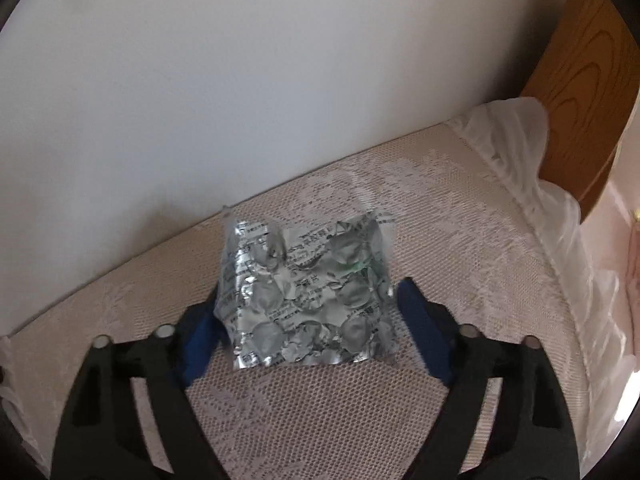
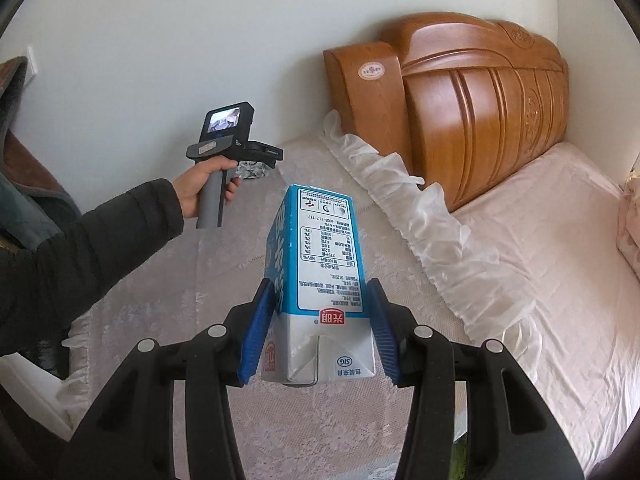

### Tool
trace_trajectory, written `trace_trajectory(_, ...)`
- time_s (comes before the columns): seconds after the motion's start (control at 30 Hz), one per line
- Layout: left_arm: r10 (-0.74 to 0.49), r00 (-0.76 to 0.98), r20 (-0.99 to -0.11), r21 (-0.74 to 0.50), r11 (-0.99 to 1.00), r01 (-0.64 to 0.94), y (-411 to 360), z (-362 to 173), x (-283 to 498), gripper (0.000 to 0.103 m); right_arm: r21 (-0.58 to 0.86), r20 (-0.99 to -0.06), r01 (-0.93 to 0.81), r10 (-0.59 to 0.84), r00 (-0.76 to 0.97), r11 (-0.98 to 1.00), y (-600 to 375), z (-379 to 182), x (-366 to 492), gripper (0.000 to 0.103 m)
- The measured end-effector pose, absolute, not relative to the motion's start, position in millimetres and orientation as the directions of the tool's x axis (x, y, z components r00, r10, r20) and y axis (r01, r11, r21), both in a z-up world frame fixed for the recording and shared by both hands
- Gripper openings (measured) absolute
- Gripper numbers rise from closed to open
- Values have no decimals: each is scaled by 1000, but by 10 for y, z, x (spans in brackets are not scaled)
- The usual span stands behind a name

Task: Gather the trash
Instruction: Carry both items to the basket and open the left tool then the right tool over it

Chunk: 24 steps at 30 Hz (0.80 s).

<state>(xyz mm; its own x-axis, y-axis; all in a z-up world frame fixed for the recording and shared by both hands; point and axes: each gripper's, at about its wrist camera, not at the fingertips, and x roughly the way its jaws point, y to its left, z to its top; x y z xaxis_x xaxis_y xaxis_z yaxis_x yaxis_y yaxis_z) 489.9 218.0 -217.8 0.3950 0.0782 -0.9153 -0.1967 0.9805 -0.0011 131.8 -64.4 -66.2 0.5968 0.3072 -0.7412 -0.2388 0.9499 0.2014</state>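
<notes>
The left wrist view looks steeply down, close over the lace-covered bench [image 1: 320, 420] toward the plain white wall [image 1: 240, 80]. The right wrist view sits farther back, facing bench, carved orange wooden headboard [image 2: 480, 120] and the left tongs [image 2: 256, 168]; both share the crumpled silver foil blister pack [image 1: 308, 292].

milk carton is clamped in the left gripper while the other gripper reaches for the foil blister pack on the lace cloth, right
Not quite: the milk carton is clamped in the right gripper, as the right wrist view shows. It is the left gripper that straddles the foil blister pack on the lace cloth, seen in the left wrist view.
</notes>
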Motion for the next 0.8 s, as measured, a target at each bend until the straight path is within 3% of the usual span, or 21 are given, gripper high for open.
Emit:
trace_trajectory(0.13, 72, 416, -907, -5, 983, -182, 2175, -2156, 4854, 66, 197, -750, -226, 295, 592, 954, -620, -710, 1283, 48)
trace_trajectory(0.43, 28, 468, -883, -31, 993, -117, 2110, -1729, 4041, 65, 183, -749, -229, 286, 597, 956, -522, -682, 1148, 48)
trace_trajectory(0.8, -24, 502, -865, -97, 988, -119, 2077, -918, 1780, 66, 248, -725, -278, 368, 581, 928, -521, -679, 721, 48)
